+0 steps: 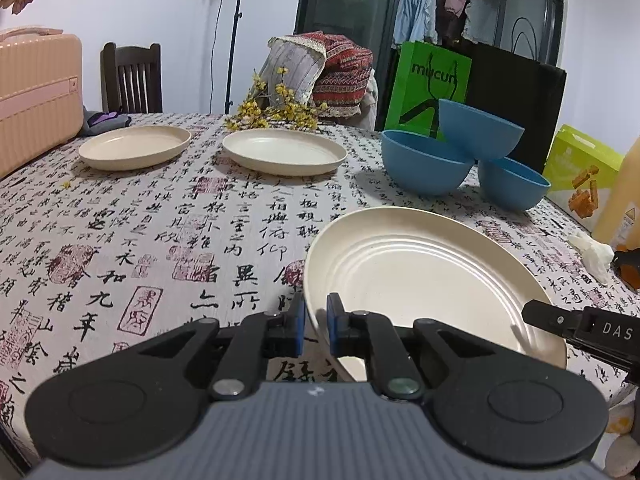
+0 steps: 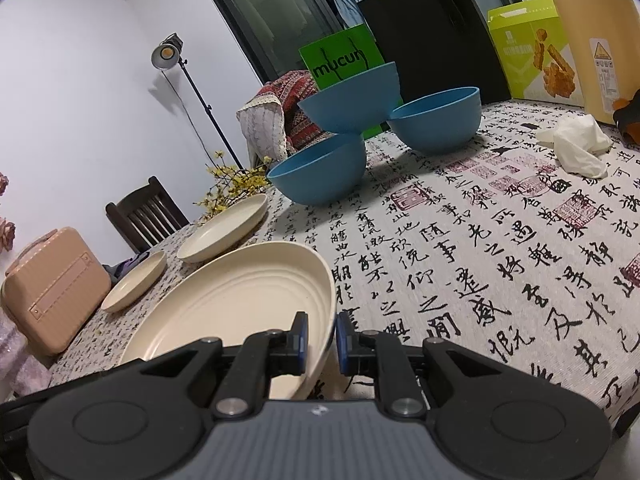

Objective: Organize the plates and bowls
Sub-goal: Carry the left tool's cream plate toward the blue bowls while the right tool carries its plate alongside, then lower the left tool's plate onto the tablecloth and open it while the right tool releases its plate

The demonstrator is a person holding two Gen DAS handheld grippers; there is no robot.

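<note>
calligraphy tablecloth (image 1: 160, 240), left gripper (image 1: 316, 322) and right gripper (image 2: 322, 338) clamped on cream plate (image 1: 420, 272) rim

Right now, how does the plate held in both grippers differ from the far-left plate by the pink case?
The held plate is tilted, its rim pinched by the left gripper and the right gripper; the far-left plate lies flat on the tablecloth, untouched. The held plate shows concentric ridges inside; none can be made out on the far-left one. Both are cream, round and empty.

Yellow bottle (image 1: 624, 196) cut off rightward
</note>
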